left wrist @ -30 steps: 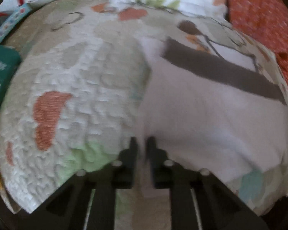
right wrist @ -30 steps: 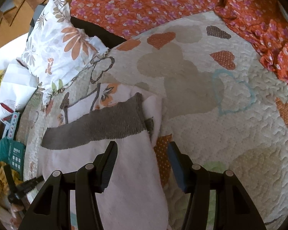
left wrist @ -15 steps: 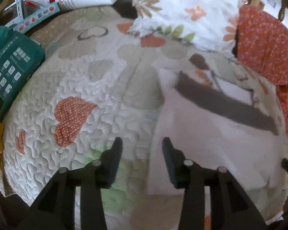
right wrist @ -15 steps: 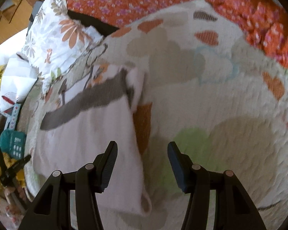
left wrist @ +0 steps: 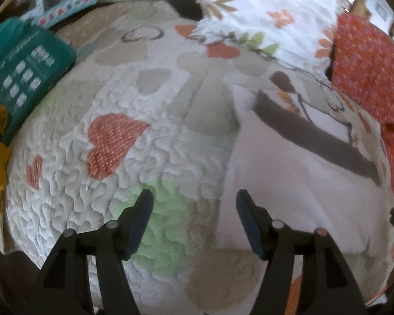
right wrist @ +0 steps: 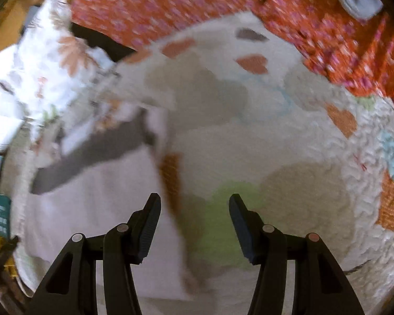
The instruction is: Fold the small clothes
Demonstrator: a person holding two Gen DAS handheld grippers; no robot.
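- Left gripper (left wrist: pixel 194 202): jaws just been opening, now standing apart, nothing between them, hovering over quilt (left wrist: pixel 149 136) at lower centre.
- Garment (left wrist: pixel 296 183): lying flat on quilt, right half of left view, grey band (left wrist: pixel 312 136) crossing its upper part.
- Right gripper (right wrist: pixel 194 207): jaws parted, gripping nothing, hanging over quilt just right of garment edge.
- Pillow (left wrist: pixel 270 13) sitting upper centre-right; green box (left wrist: pixel 26 71) upper left.
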